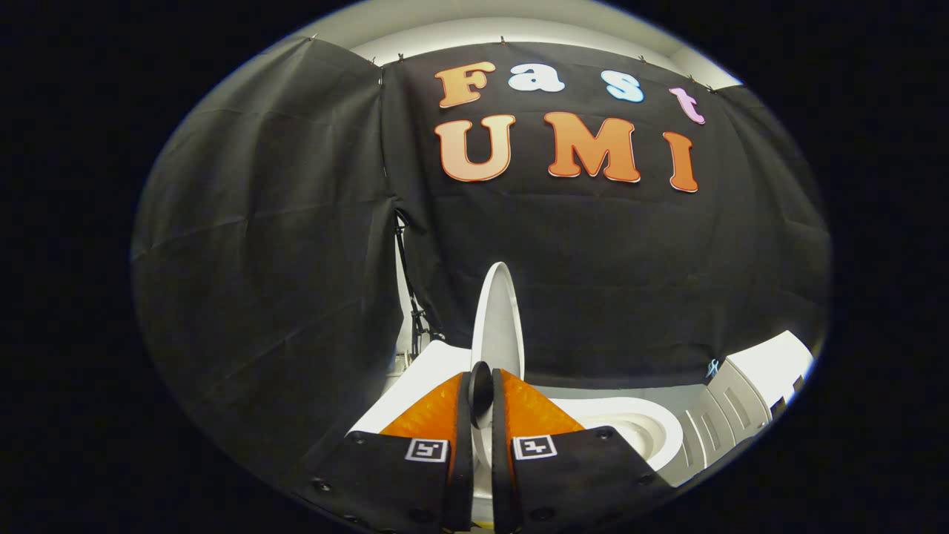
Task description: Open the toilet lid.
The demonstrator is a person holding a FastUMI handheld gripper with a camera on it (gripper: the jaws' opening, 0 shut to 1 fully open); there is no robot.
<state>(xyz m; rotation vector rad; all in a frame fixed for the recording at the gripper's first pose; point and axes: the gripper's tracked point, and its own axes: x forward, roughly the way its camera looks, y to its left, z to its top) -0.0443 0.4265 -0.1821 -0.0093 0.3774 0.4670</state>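
The tool (480,393) has its two fingers drawn close together, clamped on the thin edge of a white oval plastic toilet lid (498,319), which runs straight ahead from between the fingertips and rises edge-on, its long axis near vertical against the black cloth wall (259,259). The lid stands almost upright, so by this look the opening is nearly done, and the last push would carry it on away from the tool toward the wall. To the right of the fingers lies the white ceramic toilet bowl (630,426), its rim uncovered. Further right stands a white ribbed plastic unit (749,400). One lid, one bowl, one tool; a thin black cable (406,274) hangs at the cloth's seam.
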